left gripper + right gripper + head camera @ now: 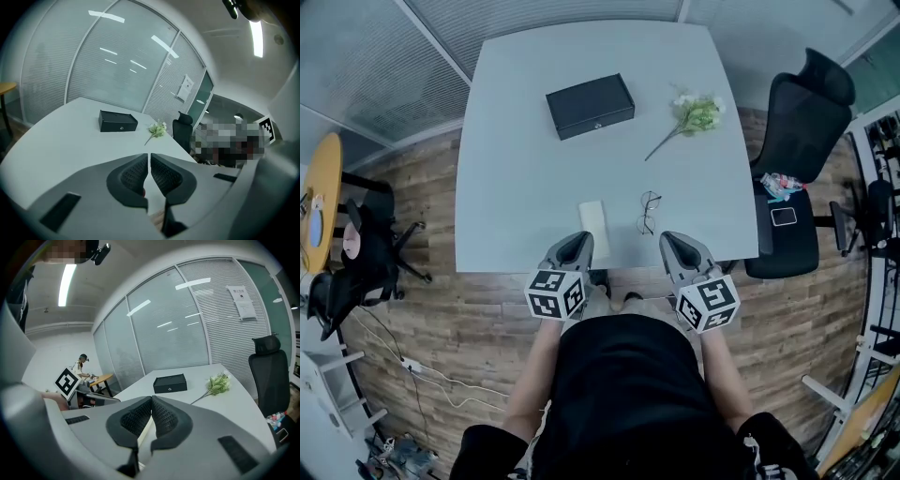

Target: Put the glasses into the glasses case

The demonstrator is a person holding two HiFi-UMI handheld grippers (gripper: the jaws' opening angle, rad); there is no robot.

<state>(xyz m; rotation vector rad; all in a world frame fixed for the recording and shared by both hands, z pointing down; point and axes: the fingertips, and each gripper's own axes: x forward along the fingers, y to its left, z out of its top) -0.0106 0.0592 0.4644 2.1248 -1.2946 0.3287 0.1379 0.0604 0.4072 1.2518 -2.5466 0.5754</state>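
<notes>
Left claw (573, 247) and right claw (679, 246) held forward, jaws closed, empty.

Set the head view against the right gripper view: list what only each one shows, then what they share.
Only the head view: the glasses lying near the table's near edge, and the left gripper and right gripper seen from above. Only the right gripper view: a second person seated far off, a notice on the glass wall, and the right gripper's jaws up close, together with nothing gripped. Both: the white table, the black box, the flower sprig and the black office chair.
</notes>
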